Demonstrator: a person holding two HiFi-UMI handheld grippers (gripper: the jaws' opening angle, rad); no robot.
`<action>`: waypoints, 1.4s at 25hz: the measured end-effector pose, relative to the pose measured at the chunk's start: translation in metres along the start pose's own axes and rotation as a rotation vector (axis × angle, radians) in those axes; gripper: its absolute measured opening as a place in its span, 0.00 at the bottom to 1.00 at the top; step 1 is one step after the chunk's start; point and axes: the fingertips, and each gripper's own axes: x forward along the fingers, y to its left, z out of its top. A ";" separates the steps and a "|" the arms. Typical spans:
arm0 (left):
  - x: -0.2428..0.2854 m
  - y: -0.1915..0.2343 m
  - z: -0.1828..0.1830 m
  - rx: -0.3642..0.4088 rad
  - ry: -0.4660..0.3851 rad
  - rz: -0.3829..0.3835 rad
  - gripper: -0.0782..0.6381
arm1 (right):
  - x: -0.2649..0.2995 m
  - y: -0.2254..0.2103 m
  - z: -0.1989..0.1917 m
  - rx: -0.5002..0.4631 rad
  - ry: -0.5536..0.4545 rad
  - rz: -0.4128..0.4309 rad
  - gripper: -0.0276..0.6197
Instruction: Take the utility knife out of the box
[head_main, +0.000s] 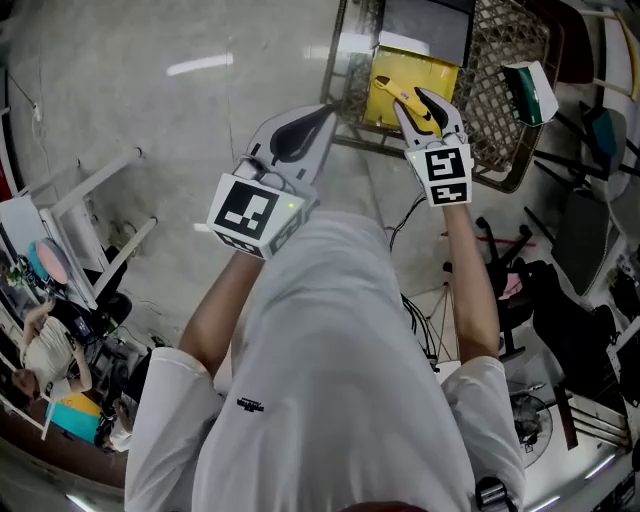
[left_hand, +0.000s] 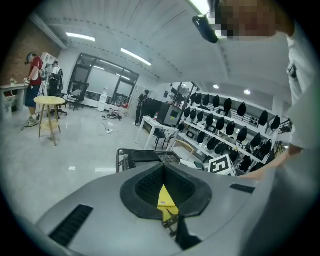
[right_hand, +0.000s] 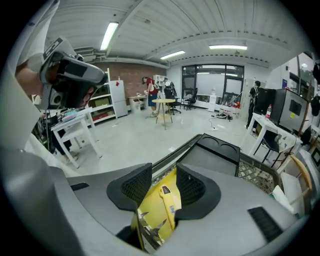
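A yellow utility knife (head_main: 386, 90) lies in an open yellow box (head_main: 425, 72) inside a wire basket (head_main: 500, 70). My right gripper (head_main: 416, 98) hangs over the box, open. In the right gripper view the knife (right_hand: 168, 200) lies below the gap between the pads, inside the box (right_hand: 150, 212), and the pads do not press on it. My left gripper (head_main: 318, 115) sits to the left, at the basket's near rim, holding nothing that I can see. In the left gripper view its jaw tips (left_hand: 161, 167) meet, and a yellow sliver shows through the hollow behind them.
A green-and-white item (head_main: 530, 90) rests on the basket's right side, and a dark panel (head_main: 425, 20) lies beyond the box. Cables (head_main: 430, 320) trail on the floor. White tables (head_main: 90, 190) stand left, chairs (head_main: 600, 130) right.
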 end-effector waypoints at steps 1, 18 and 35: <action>0.003 0.001 -0.001 -0.005 0.001 0.003 0.11 | 0.006 0.000 -0.004 -0.017 0.013 0.010 0.26; 0.035 0.024 -0.042 -0.060 0.049 0.006 0.11 | 0.075 -0.006 -0.099 -0.232 0.360 0.143 0.28; 0.049 0.033 -0.065 -0.085 0.096 0.009 0.11 | 0.098 -0.014 -0.169 -0.271 0.607 0.184 0.27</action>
